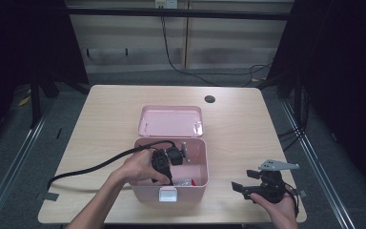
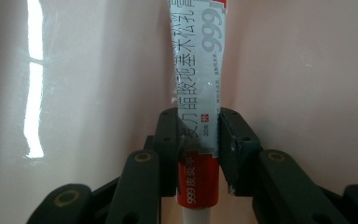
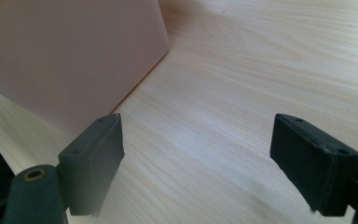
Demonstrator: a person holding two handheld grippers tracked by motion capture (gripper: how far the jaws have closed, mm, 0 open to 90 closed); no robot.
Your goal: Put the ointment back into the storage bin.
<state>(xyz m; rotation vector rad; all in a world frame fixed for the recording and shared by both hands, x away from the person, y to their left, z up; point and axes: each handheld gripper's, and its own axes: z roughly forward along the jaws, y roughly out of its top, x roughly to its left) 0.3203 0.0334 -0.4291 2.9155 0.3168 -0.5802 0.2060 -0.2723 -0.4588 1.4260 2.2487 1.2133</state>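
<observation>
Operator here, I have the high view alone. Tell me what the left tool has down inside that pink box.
Observer: The left tool is shut on a tube, white and grey with a red band and "999" printed on it, seen in the left gripper view.
Operator: Say which end it grips.
Observer: The red-banded end; a white neck sticks out below the jaws, toward the camera.
Operator: Report what lies behind the tube.
Observer: A glossy pink wall of the box, with a window's reflection on it.
Operator: Now give me the right tool.
Observer: The right tool is open with nothing between its jaws, over bare wooden table, the box's outer side near one jaw.
</observation>
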